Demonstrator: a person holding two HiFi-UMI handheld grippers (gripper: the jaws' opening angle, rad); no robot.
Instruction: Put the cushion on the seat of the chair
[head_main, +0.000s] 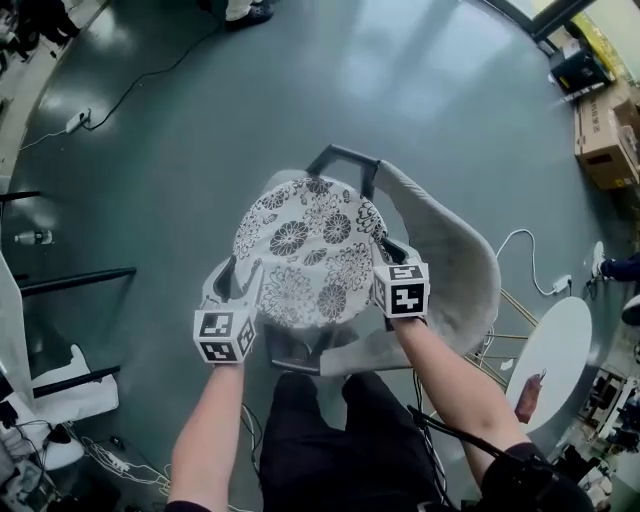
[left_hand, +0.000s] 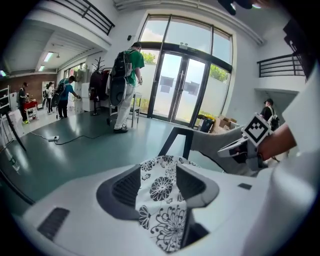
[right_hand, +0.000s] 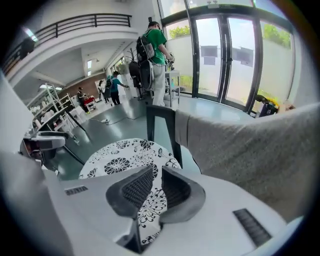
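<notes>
The cushion hangs at frame centre, stretched between both grippers (left gripper pinching its left edge, right gripper its right edge), above the chair, whose seat lies mostly hidden beneath it; grey floor around, white table lower right

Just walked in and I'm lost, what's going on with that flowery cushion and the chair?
A person is holding a round floral cushion by opposite edges, the left tongs shut on one side and the right tongs on the other. It hangs roughly level over the grey chair, apparently not yet resting on the seat.
</notes>
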